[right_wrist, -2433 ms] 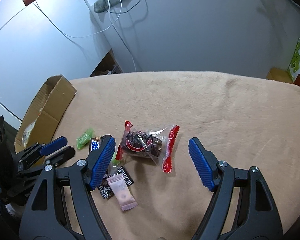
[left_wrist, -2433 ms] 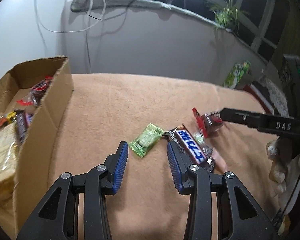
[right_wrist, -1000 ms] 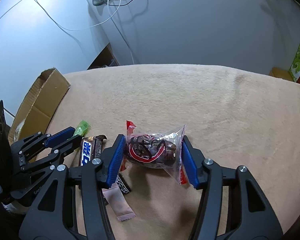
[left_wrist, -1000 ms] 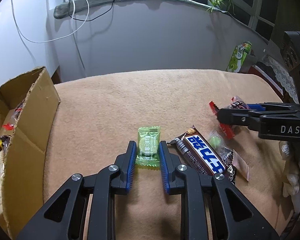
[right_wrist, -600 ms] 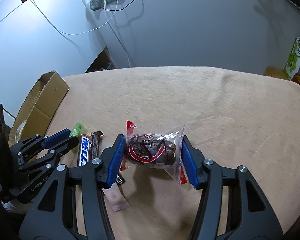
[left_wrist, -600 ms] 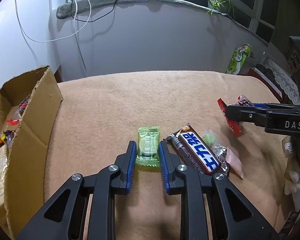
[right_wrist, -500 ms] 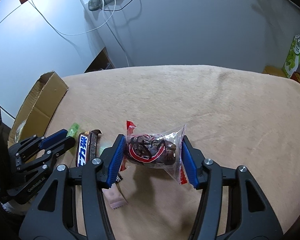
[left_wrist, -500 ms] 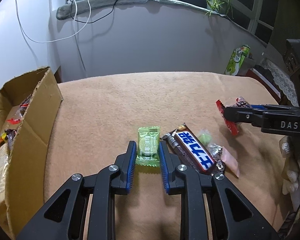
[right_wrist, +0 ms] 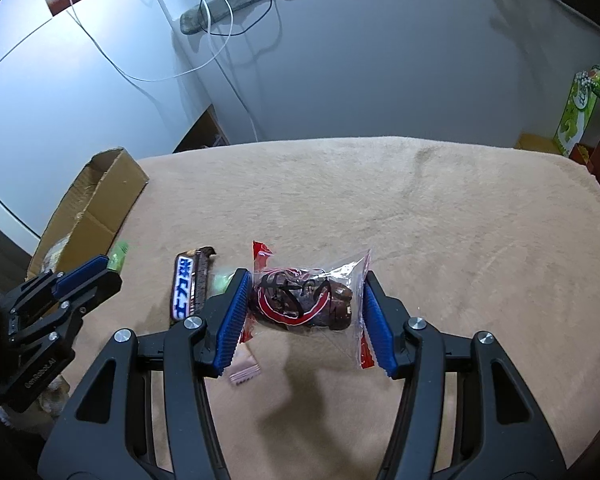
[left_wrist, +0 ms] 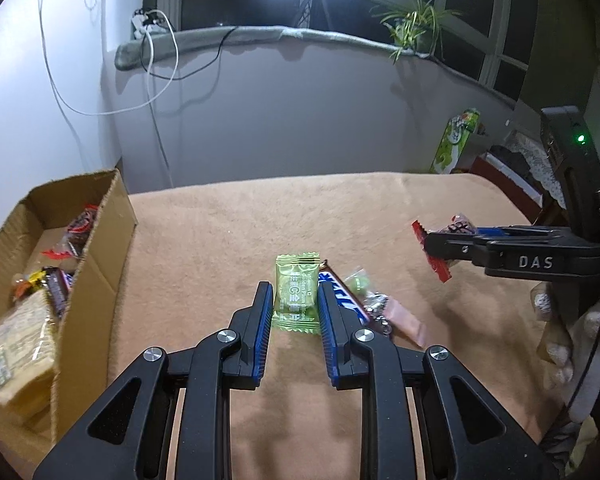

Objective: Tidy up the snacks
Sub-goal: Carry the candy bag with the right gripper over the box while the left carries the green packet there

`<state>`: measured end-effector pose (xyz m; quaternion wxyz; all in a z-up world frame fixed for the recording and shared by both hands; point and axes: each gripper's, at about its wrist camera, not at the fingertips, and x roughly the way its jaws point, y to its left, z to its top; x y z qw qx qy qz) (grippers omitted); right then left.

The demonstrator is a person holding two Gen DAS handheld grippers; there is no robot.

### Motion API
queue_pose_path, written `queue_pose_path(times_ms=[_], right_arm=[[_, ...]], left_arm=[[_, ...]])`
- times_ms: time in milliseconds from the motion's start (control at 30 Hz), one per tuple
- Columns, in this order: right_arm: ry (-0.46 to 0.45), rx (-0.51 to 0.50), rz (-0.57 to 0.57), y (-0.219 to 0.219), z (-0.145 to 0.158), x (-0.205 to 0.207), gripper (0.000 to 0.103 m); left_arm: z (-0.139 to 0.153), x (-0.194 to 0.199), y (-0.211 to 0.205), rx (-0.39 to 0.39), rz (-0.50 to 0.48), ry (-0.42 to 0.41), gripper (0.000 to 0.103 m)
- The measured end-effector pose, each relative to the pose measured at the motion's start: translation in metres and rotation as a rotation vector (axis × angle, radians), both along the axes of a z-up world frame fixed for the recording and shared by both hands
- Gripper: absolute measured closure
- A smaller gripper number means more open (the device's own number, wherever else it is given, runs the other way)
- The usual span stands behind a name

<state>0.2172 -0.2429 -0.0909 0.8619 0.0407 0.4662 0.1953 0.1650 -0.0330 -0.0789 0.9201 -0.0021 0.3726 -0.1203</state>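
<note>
Snacks are partly sorted: the cardboard box (left_wrist: 100, 240) at the left edge of the left wrist view is already holding several wrapped items, among them a yellow packet (left_wrist: 18, 344) at lower left and a red-and-clear bag (left_wrist: 78, 232) higher up. We are gripping two more right now. Our left gripper (left_wrist: 296, 308) is closing its fingers (left_wrist: 262, 320) on the green candy packet (left_wrist: 296, 298), frame centre, pads pressing both side edges; the packet looks lifted a little off the tan-covered desk (left_wrist: 220, 240), though we cannot tell that for sure. Our right gripper (right_wrist: 306, 312) is pinching the clear red-trimmed bag of dark snacks (right_wrist: 304, 296) between its fingers (right_wrist: 232, 312), centre of the right wrist view, and the shadow below suggests it is hanging above the desk. In the left wrist view that same bag is showing at the right edge, off the surface.

Still lying on the desk are the chocolate bar with the blue label (right_wrist: 188, 288), left of centre in the right wrist view, just beside our left fingers, a small clear wrapper with a green sweet (left_wrist: 358, 280), a pale pink sachet (right_wrist: 244, 372) low in the frame, and something dark between them we cannot identify.

We are judging the task well underway but not finished: both held items need carrying left to the box, then at least three loose pieces remain.
</note>
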Motion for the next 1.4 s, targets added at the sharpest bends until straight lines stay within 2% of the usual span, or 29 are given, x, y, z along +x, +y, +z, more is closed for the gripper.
queue_pose_path(times_ms=[467,967,1400], right_arm=[[-0.08,-0.018,0.058,0.032,0.042,-0.039,0.046],[-0.151,-0.019,0.206,0.129,0.072,-0.065,0.046],[-0.186,-0.012,0.32,0.214,0.084,-0.053,0.046]], left_arm=[[0.037,-0.038,0.026,-0.039,0.027,-0.088,0.082],[0.049,-0.067,0.1,-0.081,0.154,-0.128,0.082],[0.043,-0.074,0.17,-0.074,0.266,-0.123,0.082]])
